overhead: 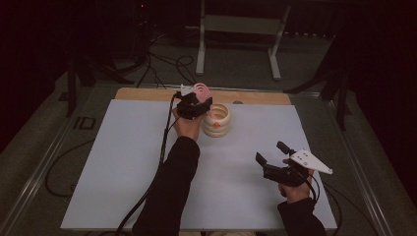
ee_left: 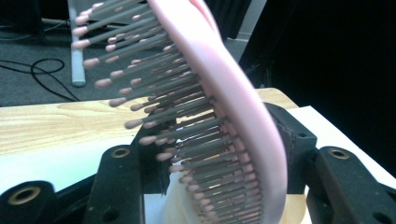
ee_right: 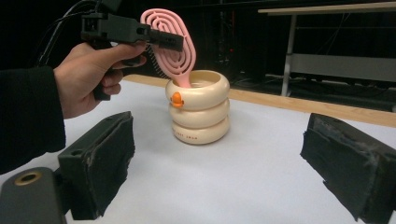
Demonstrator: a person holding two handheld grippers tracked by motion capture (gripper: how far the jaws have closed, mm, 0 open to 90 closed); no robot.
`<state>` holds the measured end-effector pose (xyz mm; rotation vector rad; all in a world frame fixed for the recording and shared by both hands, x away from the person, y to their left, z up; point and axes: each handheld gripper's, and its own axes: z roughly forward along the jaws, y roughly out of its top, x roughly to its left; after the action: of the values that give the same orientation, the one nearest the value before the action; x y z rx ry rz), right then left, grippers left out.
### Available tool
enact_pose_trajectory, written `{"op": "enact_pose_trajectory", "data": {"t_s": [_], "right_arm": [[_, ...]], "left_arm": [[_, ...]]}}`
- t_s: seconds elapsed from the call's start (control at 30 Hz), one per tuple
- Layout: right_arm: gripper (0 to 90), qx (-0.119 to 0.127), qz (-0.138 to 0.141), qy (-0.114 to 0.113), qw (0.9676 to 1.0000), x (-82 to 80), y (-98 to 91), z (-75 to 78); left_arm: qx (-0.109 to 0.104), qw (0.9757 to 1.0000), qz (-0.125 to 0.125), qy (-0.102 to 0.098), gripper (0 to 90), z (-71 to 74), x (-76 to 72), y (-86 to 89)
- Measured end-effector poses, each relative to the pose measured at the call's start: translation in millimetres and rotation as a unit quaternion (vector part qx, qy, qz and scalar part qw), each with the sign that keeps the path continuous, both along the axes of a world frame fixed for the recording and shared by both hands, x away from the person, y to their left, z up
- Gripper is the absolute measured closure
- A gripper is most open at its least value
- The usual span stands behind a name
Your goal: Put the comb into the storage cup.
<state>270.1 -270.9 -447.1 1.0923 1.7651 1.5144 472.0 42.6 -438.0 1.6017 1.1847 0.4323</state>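
In cream holder (ee_right: 199,106): pink brush (ee_right: 170,42) upright | left tool (ee_right: 154,39) loosely around it, unclenched | right tool (overhead: 271,158) released

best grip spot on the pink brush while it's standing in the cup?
Grip the pink brush by its oval head, which stands clear above the cream ringed cup; the handle end is down inside. Come level from the side, pads across the flat back and bristle face, as the left tongs sit. The right tongs rest open, apart.
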Motion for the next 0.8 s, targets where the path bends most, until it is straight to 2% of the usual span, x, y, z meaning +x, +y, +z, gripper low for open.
{"op": "enact_pose_trajectory", "data": {"t_s": [0.5,0.8], "right_arm": [[8.8,0.0,0.0,0.0,1.0,0.4,0.0,-0.2],[8.8,-0.001,0.001,0.0,1.0,0.8,0.7,-0.3]], "left_arm": [[0.01,0.9999,0.007,-0.004,40.1,1.3,-1.0,-0.7],[0.018,0.9998,0.01,-0.003,28.8,0.8,-1.6,0.0]]}}
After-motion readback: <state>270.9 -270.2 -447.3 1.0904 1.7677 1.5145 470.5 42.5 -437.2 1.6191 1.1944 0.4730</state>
